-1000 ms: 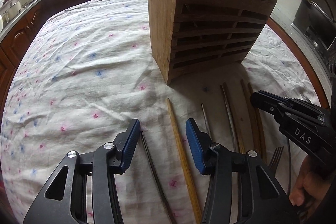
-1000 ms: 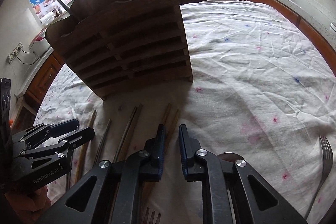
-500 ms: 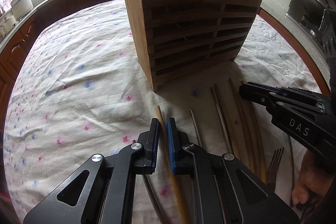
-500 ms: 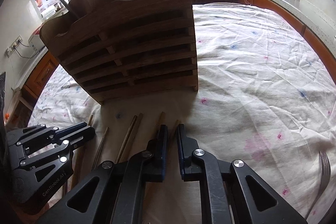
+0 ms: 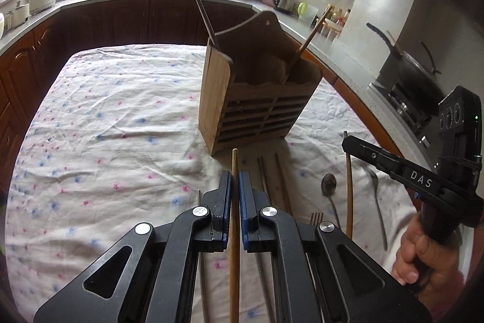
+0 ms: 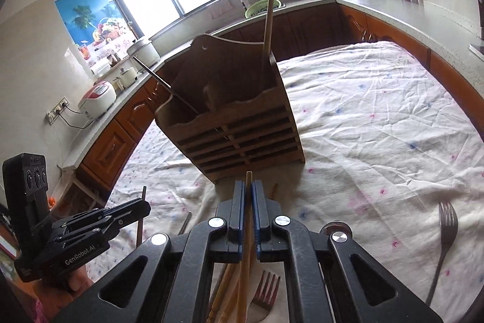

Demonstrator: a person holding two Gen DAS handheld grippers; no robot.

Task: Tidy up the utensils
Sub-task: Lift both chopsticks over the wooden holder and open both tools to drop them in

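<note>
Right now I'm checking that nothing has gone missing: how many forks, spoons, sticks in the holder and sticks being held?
Forks: 2
Spoons: 1
Sticks in holder: 2
Sticks held: 2, one in left tongs, one in right tongs
Total: 7

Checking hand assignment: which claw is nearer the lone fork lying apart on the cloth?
Right. The fork lies off to the right of the right claw; the left claw, gripping its own chopstick, sits on the right claw's far side, farther off.
</note>
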